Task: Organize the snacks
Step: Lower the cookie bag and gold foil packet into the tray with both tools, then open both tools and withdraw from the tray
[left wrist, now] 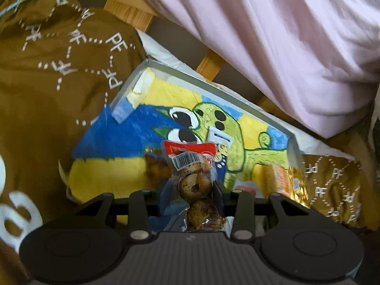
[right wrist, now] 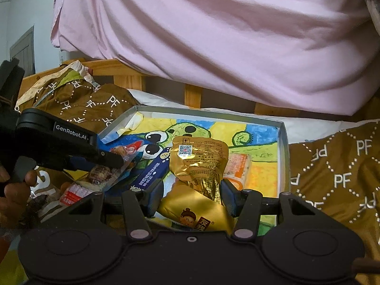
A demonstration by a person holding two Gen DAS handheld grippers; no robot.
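Brown quilt [right wrist: 78, 104]: bunched at far left, white "PF" lettering; more of it at the right of the tray.
Person's hand [right wrist: 14, 190]: at the left edge of the right wrist view, wrapped round the left tool's handle.
Left hand-held gripper [left wrist: 190, 191]: partly closed, pressed on a clear snack packet [left wrist: 192, 173] with a red top, a barcode and speckled brown rounds inside; packet raised over the tray's left part.
Same left hand-held gripper in the right wrist view [right wrist: 114, 162]: reaching in from the left, the clear packet [right wrist: 99, 173] pinched at its tip above the tray's near-left corner.
Tray [right wrist: 283, 147]: shallow, grey-rimmed, lined with a yellow, blue and green cartoon drawing; lying on the bed between the quilt folds.
Blue stick pack [right wrist: 152, 173]: flat in the tray, slanting, just left of the gold packet.
Right hand-held gripper [right wrist: 190, 198]: partly open, astride the gold packet [right wrist: 199, 163]; cannot tell whether the pads press on it.
Second yellow packet [right wrist: 197, 211]: beneath the gold one, at the tray's near edge.
Orange-and-white packet [right wrist: 237, 166]: flat in the tray, just right of the gold one.
Pink sheet [right wrist: 213, 35]: hanging over the wooden bed frame [right wrist: 192, 96] behind the tray.
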